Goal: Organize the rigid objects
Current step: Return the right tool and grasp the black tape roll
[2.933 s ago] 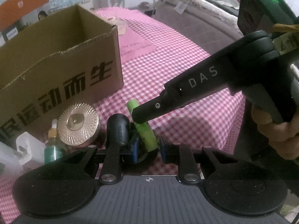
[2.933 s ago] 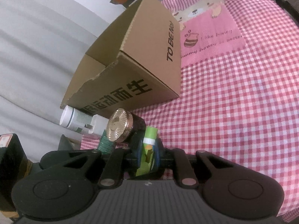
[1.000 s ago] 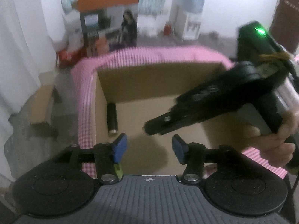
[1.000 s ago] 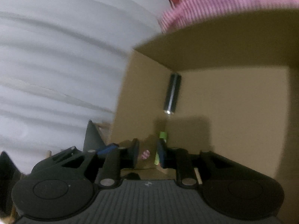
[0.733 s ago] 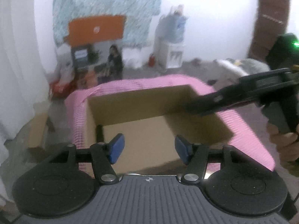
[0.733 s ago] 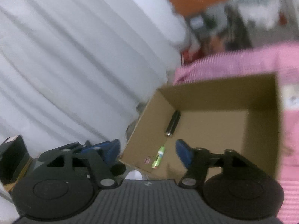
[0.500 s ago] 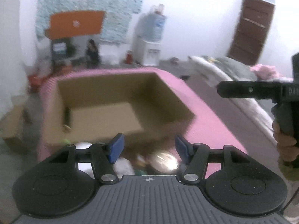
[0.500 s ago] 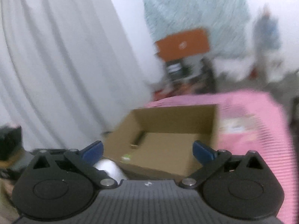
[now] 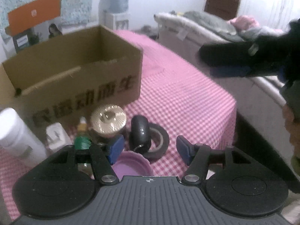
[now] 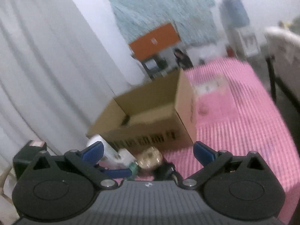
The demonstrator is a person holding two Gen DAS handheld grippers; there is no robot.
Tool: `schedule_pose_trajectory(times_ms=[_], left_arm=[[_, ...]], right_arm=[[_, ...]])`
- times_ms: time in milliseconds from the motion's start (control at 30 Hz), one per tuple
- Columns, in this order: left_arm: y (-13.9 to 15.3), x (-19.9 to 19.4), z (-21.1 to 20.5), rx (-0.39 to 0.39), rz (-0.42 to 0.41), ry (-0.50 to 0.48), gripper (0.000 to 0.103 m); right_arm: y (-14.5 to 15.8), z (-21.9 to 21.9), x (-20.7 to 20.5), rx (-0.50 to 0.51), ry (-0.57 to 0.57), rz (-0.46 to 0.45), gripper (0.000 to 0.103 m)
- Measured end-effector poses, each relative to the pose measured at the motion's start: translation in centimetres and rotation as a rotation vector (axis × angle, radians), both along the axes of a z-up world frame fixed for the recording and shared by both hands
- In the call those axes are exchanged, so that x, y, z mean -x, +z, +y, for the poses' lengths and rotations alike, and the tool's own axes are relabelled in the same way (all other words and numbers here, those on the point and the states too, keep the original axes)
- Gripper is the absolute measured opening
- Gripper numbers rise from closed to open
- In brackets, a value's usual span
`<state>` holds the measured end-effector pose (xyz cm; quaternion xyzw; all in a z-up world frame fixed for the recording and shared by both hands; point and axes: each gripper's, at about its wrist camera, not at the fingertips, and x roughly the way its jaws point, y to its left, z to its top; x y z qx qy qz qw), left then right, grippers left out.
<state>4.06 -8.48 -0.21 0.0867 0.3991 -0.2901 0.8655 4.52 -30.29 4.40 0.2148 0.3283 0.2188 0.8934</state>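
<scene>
An open cardboard box (image 9: 75, 71) stands on the pink checked cloth (image 9: 183, 101). In front of it lie a white bottle (image 9: 16, 133), a white plug (image 9: 56, 136), a green dropper bottle (image 9: 82, 140), a gold-lidded jar (image 9: 108, 120), a black wheel-like piece (image 9: 139, 131), a black tape roll (image 9: 161, 142) and a purple lid (image 9: 131, 165). My left gripper (image 9: 150, 150) hovers open just short of the wheel and tape, holding nothing. My right gripper (image 10: 148, 151) stands wide open and empty, back from the box (image 10: 150, 116) and the jar (image 10: 150, 158). It also shows as the right gripper (image 9: 215, 63) at the far right.
The cloth's right edge (image 9: 232, 101) drops off toward a bed (image 9: 206, 20) with grey bedding. A white curtain (image 10: 46, 65) hangs left of the box. A dark cylinder (image 10: 124, 120) lies inside the box at its left wall. A hand (image 9: 292, 127) holds the right gripper.
Both grippers have drawn back from above the box. The right one opened wide and left the green marker inside. The left one has dropped low in front of the loose objects.
</scene>
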Motion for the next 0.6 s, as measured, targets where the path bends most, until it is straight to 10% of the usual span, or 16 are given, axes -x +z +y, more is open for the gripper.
schedule_pose_trajectory(times_ms=[167,600], left_arm=[[-1.0,-0.5,-1.3,-0.055,-0.016,0.003,0.051],[-3.0,-2.8,-2.6,-0.118,0.032,-0.018,0.031]], right_arm=[[-4.0,0.6,-1.9,-0.016,0.007,0.159,0.075],[-7.0,1.9,-3.7,-0.067,0.075,0.354,0.045]])
